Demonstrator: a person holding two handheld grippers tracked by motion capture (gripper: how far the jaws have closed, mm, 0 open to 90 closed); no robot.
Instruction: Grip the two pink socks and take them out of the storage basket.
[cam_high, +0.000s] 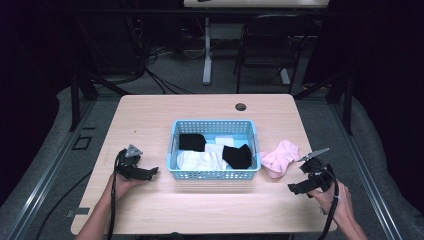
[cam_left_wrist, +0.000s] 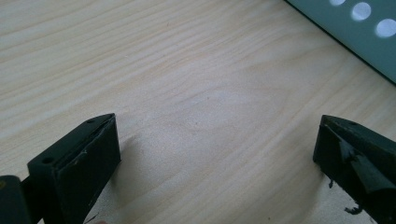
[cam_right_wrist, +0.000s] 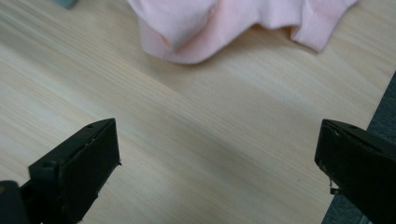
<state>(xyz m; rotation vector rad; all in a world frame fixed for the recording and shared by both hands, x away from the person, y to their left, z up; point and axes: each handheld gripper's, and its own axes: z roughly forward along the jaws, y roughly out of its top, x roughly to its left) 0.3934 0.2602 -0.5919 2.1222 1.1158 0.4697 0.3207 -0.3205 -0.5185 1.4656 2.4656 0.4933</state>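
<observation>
Both claws rest wide open and empty on the tabletop (cam_high: 150, 210); the right claw (cam_high: 294, 188) should likely approach the pink cloth (cam_high: 280, 157) beside the blue basket (cam_high: 214, 174) low, pinching a raised fold.

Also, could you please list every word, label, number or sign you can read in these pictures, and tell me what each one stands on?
None: no readable text in these pictures.
The blue basket, the pink cloth and the black and white clothes inside the basket bear no visible print.
The table is plain wood grain.
Both grippers, left and right, show no markings.
</observation>
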